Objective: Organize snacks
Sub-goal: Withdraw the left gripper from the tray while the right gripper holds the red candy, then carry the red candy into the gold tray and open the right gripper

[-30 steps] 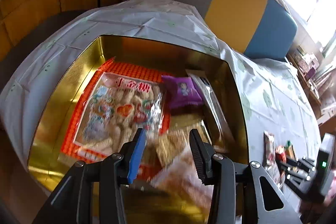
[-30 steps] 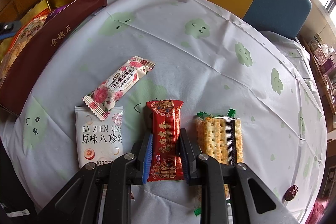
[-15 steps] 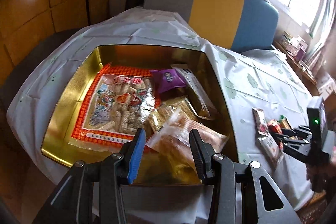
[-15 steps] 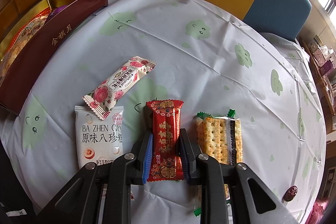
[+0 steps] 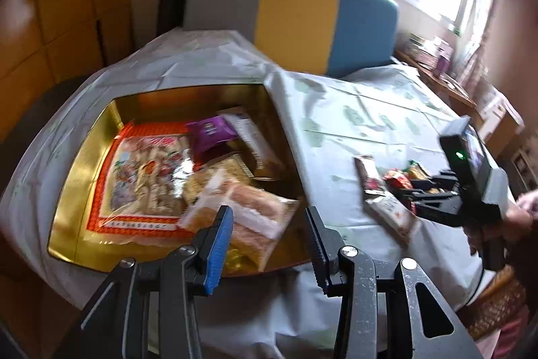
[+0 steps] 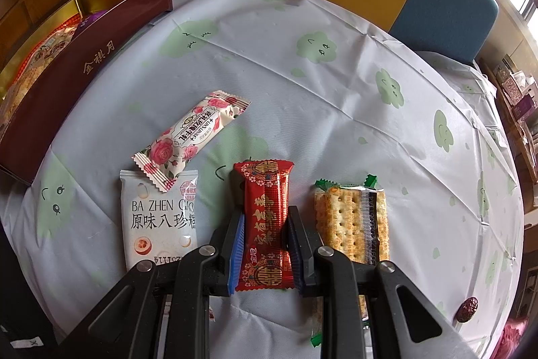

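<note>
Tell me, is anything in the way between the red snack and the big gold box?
Nothing visible. The right gripper is shut on the red foil snack packet; bare tablecloth leads to the open gold-lined box, past the rose-patterned packet.

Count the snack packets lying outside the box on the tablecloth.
4: rose packet, white packet under its end, red packet between the right gripper jaws, cracker packet rightmost.

We read "BA ZHEN GAO" and 原味八珍糕 on the white packet | 金祺月 on the maroon box
</note>
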The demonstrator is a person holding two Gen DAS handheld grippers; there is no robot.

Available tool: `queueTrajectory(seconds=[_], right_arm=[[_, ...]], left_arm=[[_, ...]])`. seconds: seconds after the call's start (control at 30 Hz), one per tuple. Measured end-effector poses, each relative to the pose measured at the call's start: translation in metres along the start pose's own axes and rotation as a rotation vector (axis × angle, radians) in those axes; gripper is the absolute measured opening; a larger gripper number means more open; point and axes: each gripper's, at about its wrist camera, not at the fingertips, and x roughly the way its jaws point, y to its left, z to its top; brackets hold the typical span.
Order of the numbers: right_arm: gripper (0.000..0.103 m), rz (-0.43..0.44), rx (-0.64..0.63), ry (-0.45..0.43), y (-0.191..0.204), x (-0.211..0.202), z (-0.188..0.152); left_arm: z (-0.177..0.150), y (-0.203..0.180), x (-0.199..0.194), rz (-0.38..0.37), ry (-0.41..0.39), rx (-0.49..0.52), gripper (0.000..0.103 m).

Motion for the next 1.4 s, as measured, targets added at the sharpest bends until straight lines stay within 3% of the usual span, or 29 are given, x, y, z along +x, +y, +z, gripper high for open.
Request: queueTrajectory(seconds=[0.33,0.67,0.93,1.13,1.4], right_arm=[[0.024,-0.001,-0.010,0.005,0.001,0.000,0.000],[0.024,0.002,-0.007,0.006,0.001,0.000,0.000],[0.024,0.005,-0.003,0.001,-0.001,0.001,-0.001],[0.024,0.008,0.010,0.007,-0.003,0.001,-0.001],[0.024,0.001,0.031,0.024,-0.002,0.001,0.001]], left_arm=[[-0.012,-0.042,-0.001,-0.098,0.005,0.143,0.044],[-0.039,-0.077,0.020,-0.197,0.092,0.288,0.044],[-0.067,-0.097,0.036,-0.219,0.131,0.429,0.038],[-0.076,-0.094,0.052,-0.242,0.188,0.413,0.037],[-0.075,-0.080,0.055,-0.299,0.171,0.331,0.036]])
